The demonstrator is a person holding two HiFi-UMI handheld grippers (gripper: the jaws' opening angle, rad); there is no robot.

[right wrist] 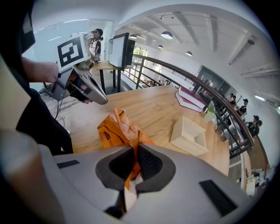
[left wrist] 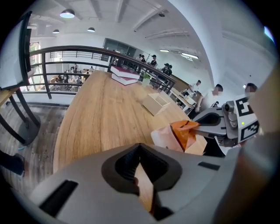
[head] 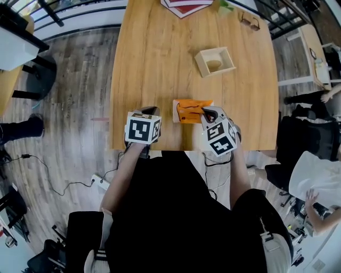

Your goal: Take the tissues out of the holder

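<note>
Already the tissue pack (head: 192, 111) is lying clear of the holder (head: 201, 63), close to the near edge of the desk (head: 154, 64). The holder is sitting well apart from it, further up the desk, with its hollow showing bare. The right gripper (head: 206, 113) is pinching the pack. Its fingers (right wrist: 151, 164) are pressing together on a fold of the orange wrapper at the pack's right end, and the film is bunching up between them. Taking the loose film rather than the body is probably what is letting narrow fingers carry a soft, wide pack, though the film is looking apt to slip or tear under a hard tug. Whether the pack is resting on the wood or hanging just above it, I cannot tell. The left gripper (head: 150, 111) is hovering near the pack's left end at the desk's edge, with its fingers pressed together and nothing between them. It is likely waiting there to steady things and is not touching the pack.

Around them, a stack of books (head: 184, 6) and a pair of glasses (head: 249, 21) are lying at the far end of the desk, well away. Nothing is standing between pack and holder or crowding the grippers. The desk's edge is the one thing calling for care, since the pack is sitting near enough to slide off toward the person's lap.
</note>
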